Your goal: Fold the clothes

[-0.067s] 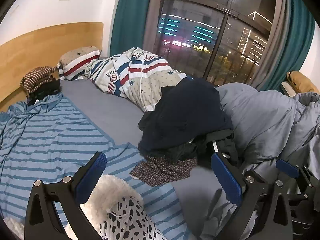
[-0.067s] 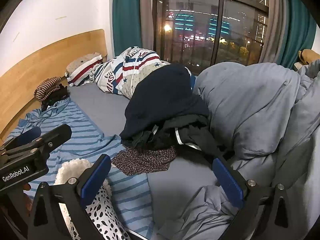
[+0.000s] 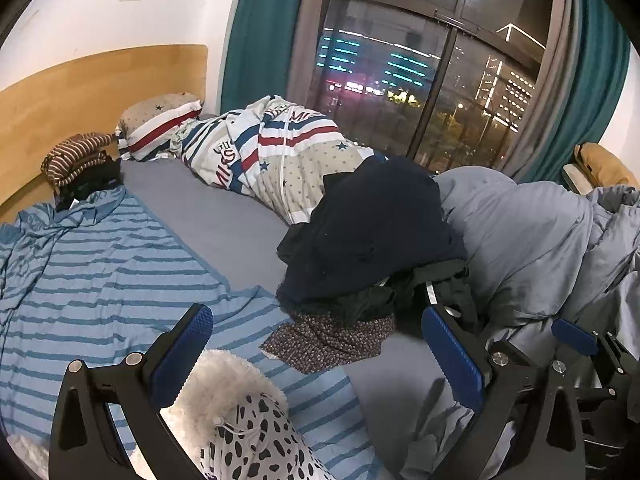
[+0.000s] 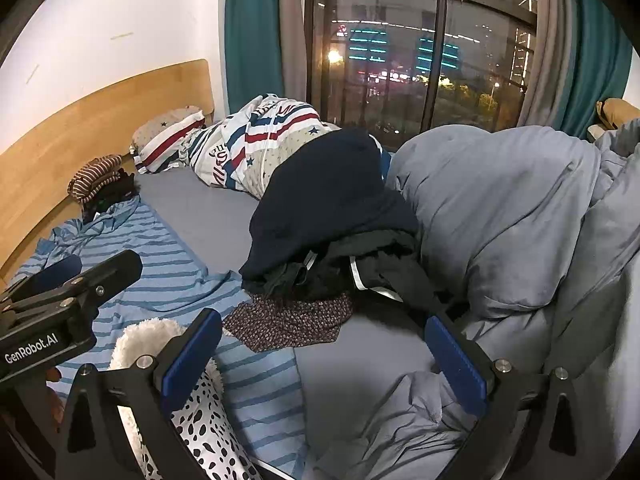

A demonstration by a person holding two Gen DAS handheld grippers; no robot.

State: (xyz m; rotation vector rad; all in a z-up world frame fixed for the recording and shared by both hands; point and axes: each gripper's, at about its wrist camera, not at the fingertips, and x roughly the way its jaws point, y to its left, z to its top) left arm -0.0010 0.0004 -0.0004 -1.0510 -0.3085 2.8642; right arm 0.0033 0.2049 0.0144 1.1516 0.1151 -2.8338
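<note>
Nothing has moved since a moment ago. Both my tools, the left gripper (image 3: 316, 348) and the right gripper (image 4: 324, 348), are wide open and hold nothing. They hang above the bed (image 3: 224, 220). The blue striped shirt (image 3: 104, 276) lies flat, left of the dark pile of clothes (image 3: 372, 240). A spotted fluffy thing (image 3: 248, 428) lies on the shirt's near edge; I think I could grab it by mistake. I see no boxes or baskets.

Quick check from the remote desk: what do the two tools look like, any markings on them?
Both are black angular frames with silver screws and blue textured pads. The left tool and right tool look the same. In the right wrist view the left one's side reads GenRobot.AI in white. No cables or sleeves show.
</note>
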